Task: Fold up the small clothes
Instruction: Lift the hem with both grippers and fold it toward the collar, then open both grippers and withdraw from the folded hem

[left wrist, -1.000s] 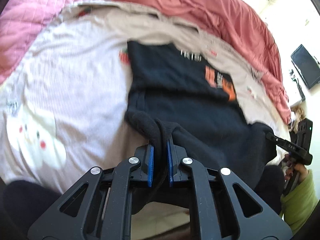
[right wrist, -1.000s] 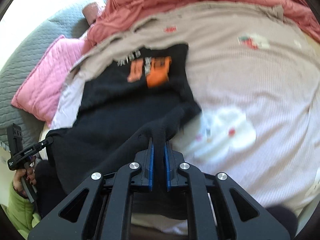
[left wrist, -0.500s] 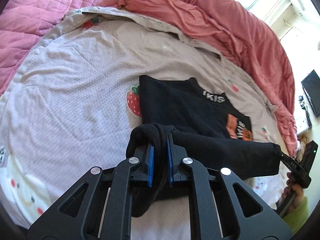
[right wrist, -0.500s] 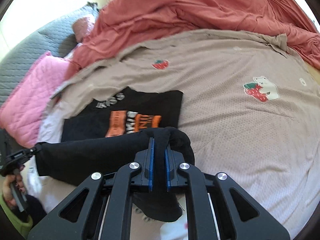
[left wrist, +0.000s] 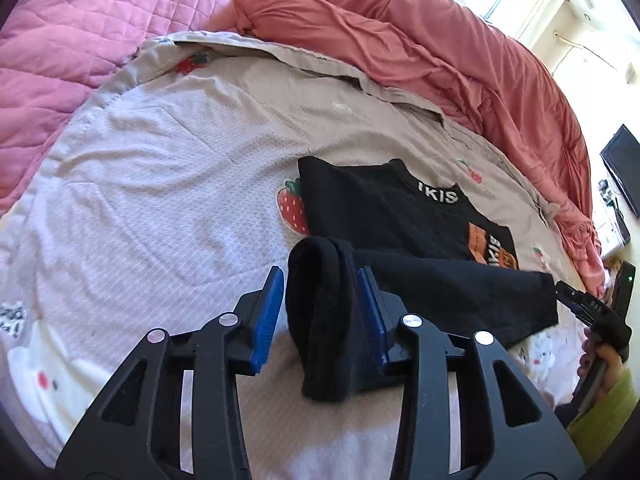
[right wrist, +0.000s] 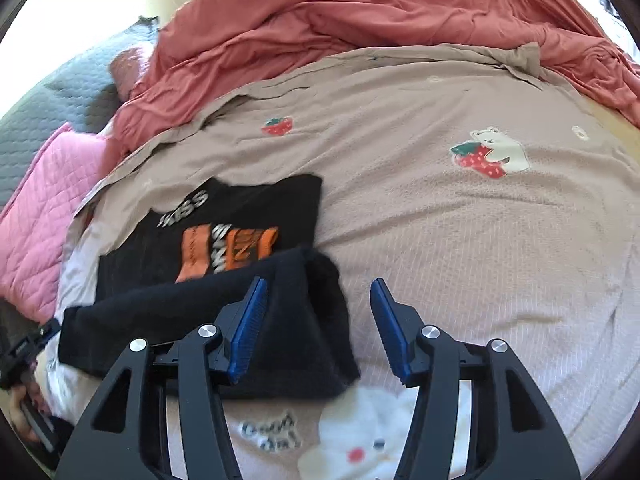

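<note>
A small black T-shirt [left wrist: 380, 208] with an orange print lies flat on the bed, its lower half [left wrist: 448, 292] folded up over the chest. My left gripper [left wrist: 320, 276] is opening; the bunched left corner of the fold still stands between its blue pads, clear of the left pad. In the right wrist view the same T-shirt [right wrist: 240, 208] shows its print, and my right gripper [right wrist: 318, 282] is opening wide, with the right corner of the fold [right wrist: 316, 320] lying loose under it. Each gripper appears at the edge of the other's view, held by a hand in a green sleeve [left wrist: 600, 412].
The shirt rests on a beige bedspread [right wrist: 440, 220] with strawberry and bear patches. A red duvet [left wrist: 460, 52] is heaped along the far side. A pink quilted pillow [left wrist: 80, 32] and a grey one [right wrist: 36, 120] lie toward the head end. A dark screen [left wrist: 622, 168] stands beyond the bed.
Both grippers carried the shirt's lower edge forward over the chest and down onto it. Both were shut on the cloth half a second ago; now their jaws stand apart.
</note>
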